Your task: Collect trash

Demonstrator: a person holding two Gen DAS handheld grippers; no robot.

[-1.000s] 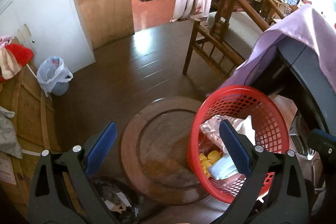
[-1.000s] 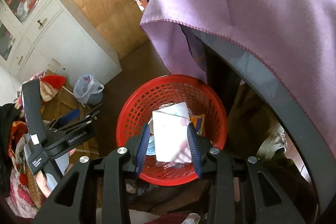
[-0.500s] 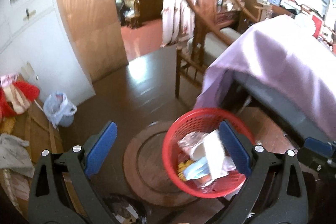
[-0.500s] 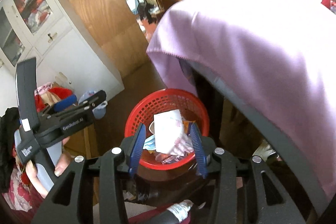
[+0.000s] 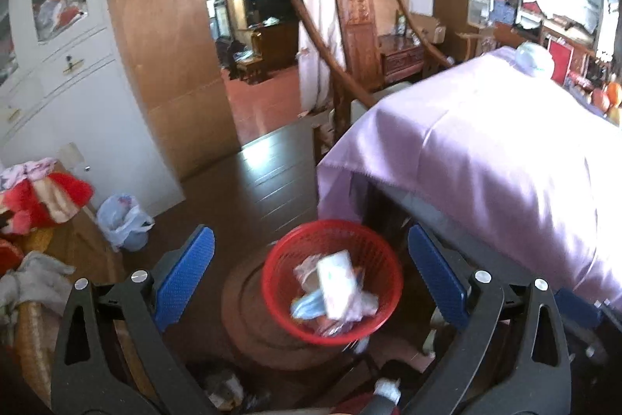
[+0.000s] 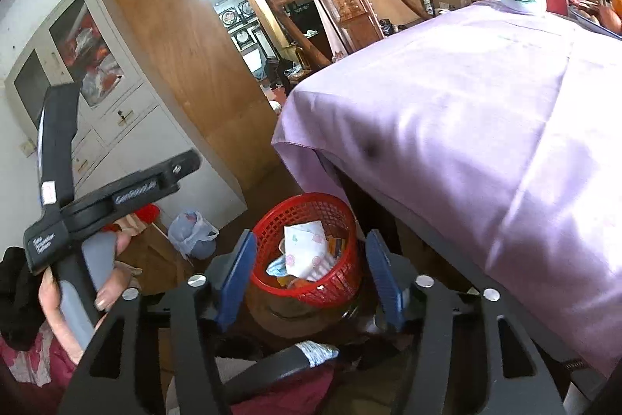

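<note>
In the right wrist view, the right gripper point(image 6: 309, 277) had just been opening its jaws, and nothing stood between them; a second earlier its pads had pinched the white floral packet point(image 6: 307, 249), which now lay in the red mesh basket point(image 6: 338, 292) at lower centre, on other wrappers. The basket looked smaller and lower in both views than before, with more of the purple tablecloth point(image 6: 466, 127) showing at right. In the left wrist view, the left gripper point(image 5: 311, 277) stood with jaws wide apart and empty, as before, the basket point(image 5: 385, 314) framed between its blue pads. A tied plastic bag point(image 5: 122, 222) sat at left by the white cabinet point(image 5: 89, 111).
</note>
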